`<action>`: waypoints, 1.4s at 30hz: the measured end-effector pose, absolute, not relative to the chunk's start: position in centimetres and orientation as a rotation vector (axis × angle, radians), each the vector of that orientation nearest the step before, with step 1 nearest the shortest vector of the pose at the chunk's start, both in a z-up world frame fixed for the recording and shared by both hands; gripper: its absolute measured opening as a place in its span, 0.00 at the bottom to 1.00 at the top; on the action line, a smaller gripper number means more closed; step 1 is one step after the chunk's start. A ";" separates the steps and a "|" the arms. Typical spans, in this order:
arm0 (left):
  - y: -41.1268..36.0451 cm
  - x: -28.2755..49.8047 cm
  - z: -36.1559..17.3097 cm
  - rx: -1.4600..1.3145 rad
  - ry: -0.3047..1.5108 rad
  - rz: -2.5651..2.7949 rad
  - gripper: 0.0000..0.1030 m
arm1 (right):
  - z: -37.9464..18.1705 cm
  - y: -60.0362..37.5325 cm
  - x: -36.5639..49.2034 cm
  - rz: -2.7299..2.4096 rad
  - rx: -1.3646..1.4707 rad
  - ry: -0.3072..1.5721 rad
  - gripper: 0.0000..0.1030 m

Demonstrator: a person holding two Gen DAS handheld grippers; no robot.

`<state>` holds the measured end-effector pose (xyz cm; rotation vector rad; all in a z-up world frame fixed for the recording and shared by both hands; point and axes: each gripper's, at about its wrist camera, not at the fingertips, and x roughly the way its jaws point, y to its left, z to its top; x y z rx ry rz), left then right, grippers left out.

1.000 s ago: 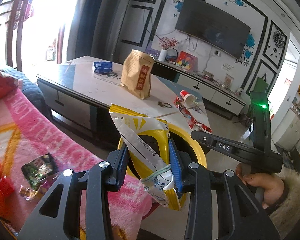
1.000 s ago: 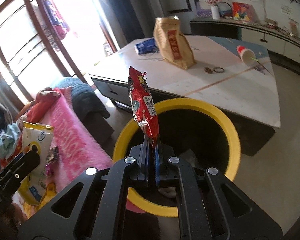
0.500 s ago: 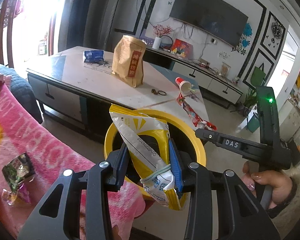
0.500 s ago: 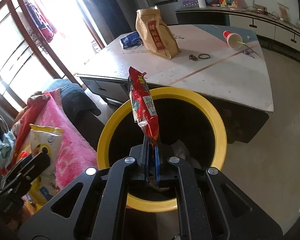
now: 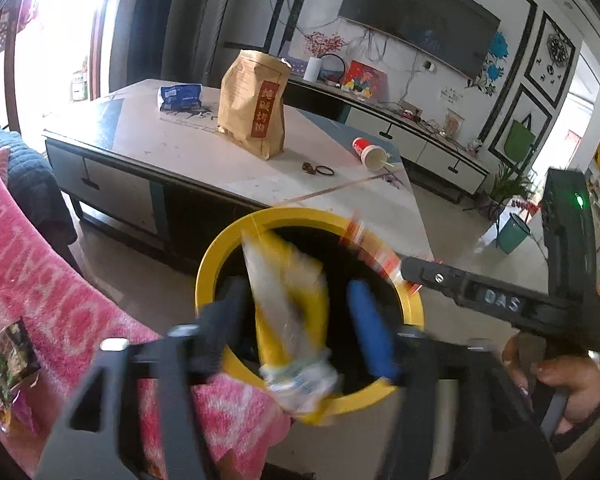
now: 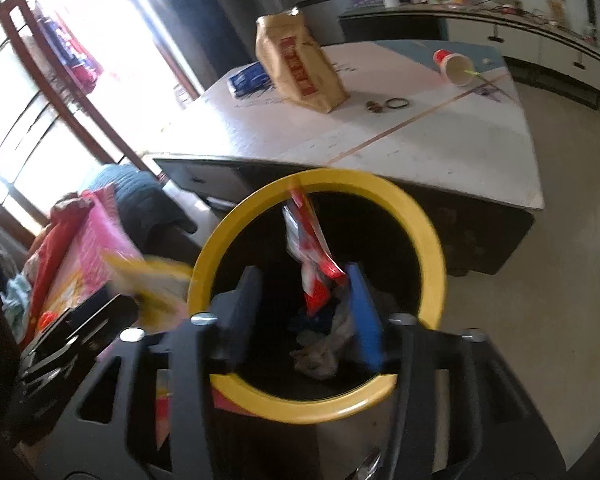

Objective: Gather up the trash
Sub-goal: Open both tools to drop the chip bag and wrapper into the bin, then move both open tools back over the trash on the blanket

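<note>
A yellow-rimmed black bin (image 5: pixel 212 264) stands on the floor by the pink sofa; it also shows in the right wrist view (image 6: pixel 436 256). My left gripper (image 5: pixel 300 320) is open over the bin, and the yellow-white snack bag (image 5: pixel 288 300) hangs loose and blurred between its fingers. My right gripper (image 6: pixel 300 308) is open over the bin too, and the red wrapper (image 6: pixel 308 252) drops between its fingers, close to the right blue pad (image 6: pixel 364 312). Crumpled trash (image 6: pixel 320 352) lies inside the bin.
A low table (image 5: pixel 188 152) behind the bin holds a brown paper bag (image 5: pixel 256 108), a blue packet (image 5: pixel 180 96), a tipped red cup (image 5: pixel 368 152) and hair rings (image 5: pixel 318 169). Small wrappers (image 5: pixel 8 360) lie on the pink sofa cover (image 5: pixel 40 280). A green bucket (image 5: pixel 512 232) stands far right.
Both grippers moved forward over the bin and opened. The snack bag and the red wrapper, held tight before, are now released and falling.
</note>
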<state>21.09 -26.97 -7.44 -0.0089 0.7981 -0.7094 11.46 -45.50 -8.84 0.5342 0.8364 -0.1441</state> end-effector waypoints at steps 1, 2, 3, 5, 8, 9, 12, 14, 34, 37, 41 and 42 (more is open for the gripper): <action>-26.8 21.1 -7.3 -0.019 0.798 -0.714 0.73 | -8.8 -45.5 11.5 -0.143 0.533 0.838 0.40; -26.6 21.2 -7.2 -0.029 0.798 -0.722 0.75 | -8.8 -45.6 11.4 -0.146 0.532 0.837 0.41; -26.5 21.1 -7.1 -0.031 0.794 -0.720 0.77 | -8.7 -45.6 11.3 -0.154 0.531 0.833 0.42; -26.1 21.0 -6.7 -0.031 0.781 -0.705 0.86 | -8.5 -45.4 11.3 -0.159 0.522 0.829 0.43; -25.3 20.5 -6.4 -0.042 0.767 -0.689 0.90 | -8.0 -44.8 11.3 -0.160 0.494 0.819 0.49; -25.0 20.3 -6.2 -0.043 0.761 -0.678 0.91 | -7.7 -44.5 11.3 -0.160 0.483 0.809 0.53; -23.9 19.9 -5.6 -0.045 0.737 -0.648 0.92 | -6.6 -43.3 11.3 -0.140 0.453 0.772 0.56; -23.0 19.6 -5.2 -0.046 0.719 -0.624 0.92 | -6.0 -42.5 11.3 -0.124 0.438 0.756 0.59; -13.4 18.0 -2.1 -0.121 0.596 -0.411 0.92 | -2.5 -34.5 10.5 0.082 0.333 0.636 0.69; -12.3 17.8 -1.9 -0.134 0.588 -0.390 0.92 | -2.3 -33.5 10.3 0.103 0.321 0.630 0.69; -11.1 17.5 -1.8 -0.148 0.582 -0.365 0.92 | -2.0 -32.2 9.9 0.134 0.304 0.619 0.71; -10.8 17.4 -1.8 -0.151 0.581 -0.360 0.92 | -1.9 -31.8 9.8 0.141 0.298 0.616 0.71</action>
